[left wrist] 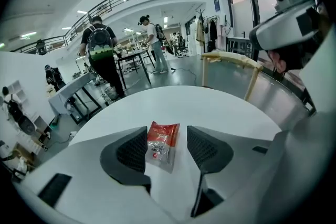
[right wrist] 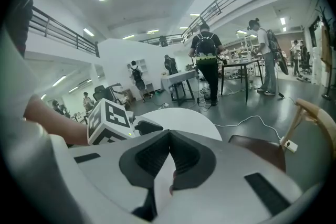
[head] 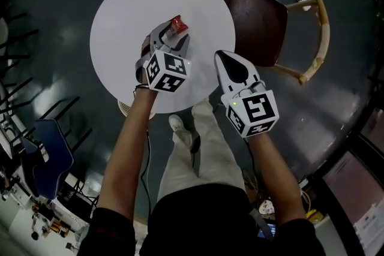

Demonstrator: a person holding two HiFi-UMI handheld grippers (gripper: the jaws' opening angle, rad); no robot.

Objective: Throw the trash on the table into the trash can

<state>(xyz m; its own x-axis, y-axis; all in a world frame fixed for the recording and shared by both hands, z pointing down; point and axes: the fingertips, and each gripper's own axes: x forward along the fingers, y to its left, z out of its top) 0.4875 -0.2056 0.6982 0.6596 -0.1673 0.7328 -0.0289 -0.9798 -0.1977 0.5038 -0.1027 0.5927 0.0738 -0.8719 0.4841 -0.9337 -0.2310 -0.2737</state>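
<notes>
**Covered or unreadable parts around the table**

On the table [head: 126, 9], the near end of the red packet [head: 178, 24] is covered by the left gripper [head: 171, 36] in the head view, and its print is too small to be read. The table's near edge is hidden by that gripper and the forearm [head: 129, 141]. Just outside that edge a pale round thing [head: 125, 108] is mostly covered; what it is cannot be told.

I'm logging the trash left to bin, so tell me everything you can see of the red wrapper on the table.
The red wrapper is a small crinkled plastic packet, red with white print over most of it and clear at the end nearer the gripper. It lies flat on the white round table, between the open jaws of the left gripper, whose pads do not appear to press it.
</notes>
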